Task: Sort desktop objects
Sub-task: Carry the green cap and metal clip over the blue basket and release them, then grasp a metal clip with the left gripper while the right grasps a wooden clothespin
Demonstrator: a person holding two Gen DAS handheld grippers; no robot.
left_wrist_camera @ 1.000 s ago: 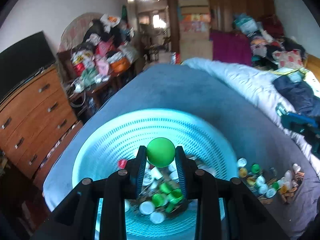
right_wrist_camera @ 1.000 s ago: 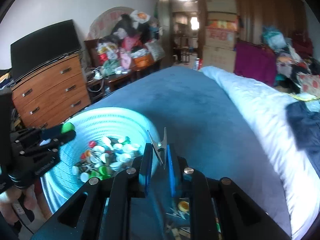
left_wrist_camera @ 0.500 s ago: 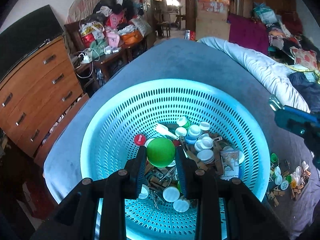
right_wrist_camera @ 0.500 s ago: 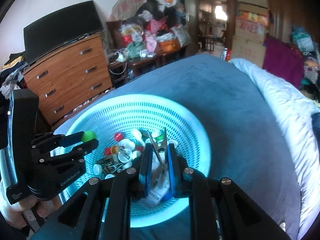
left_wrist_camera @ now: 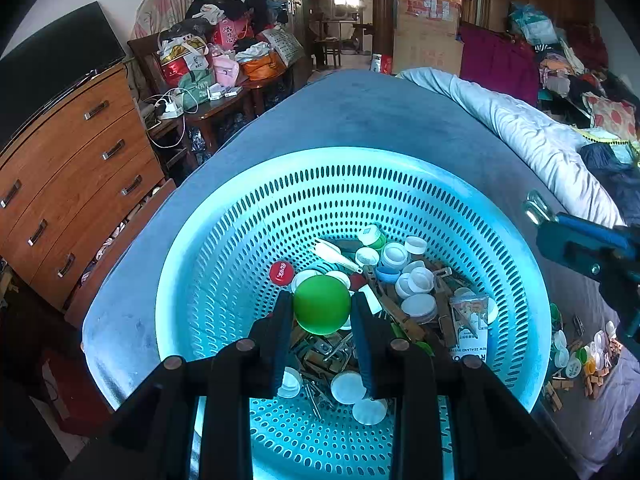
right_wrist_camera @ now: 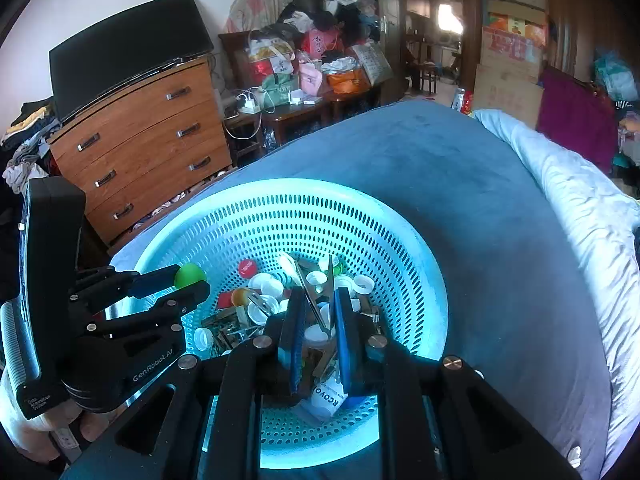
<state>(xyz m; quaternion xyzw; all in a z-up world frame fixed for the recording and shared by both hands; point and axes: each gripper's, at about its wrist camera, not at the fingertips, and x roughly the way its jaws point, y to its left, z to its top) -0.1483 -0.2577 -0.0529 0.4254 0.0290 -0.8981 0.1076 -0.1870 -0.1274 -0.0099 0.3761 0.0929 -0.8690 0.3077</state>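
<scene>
Over the cyan perforated basket [left_wrist_camera: 224,264], the left gripper [left_wrist_camera: 322,312] clenches a green ball [left_wrist_camera: 322,310]; the right gripper [right_wrist_camera: 320,316] grips a metal clip [right_wrist_camera: 316,300].

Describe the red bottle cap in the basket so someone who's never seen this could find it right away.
Start at the big turquoise perforated basket on the blue bedspread. In the pile at its bottom, look along the left edge, just beyond the green ball held by the left gripper. The red bottle cap lies there, red with white lettering among mostly white caps.

both tongs [left_wrist_camera: 322,312] [right_wrist_camera: 318,320], formerly off to the side, now over the basket [left_wrist_camera: 224,248]
</scene>
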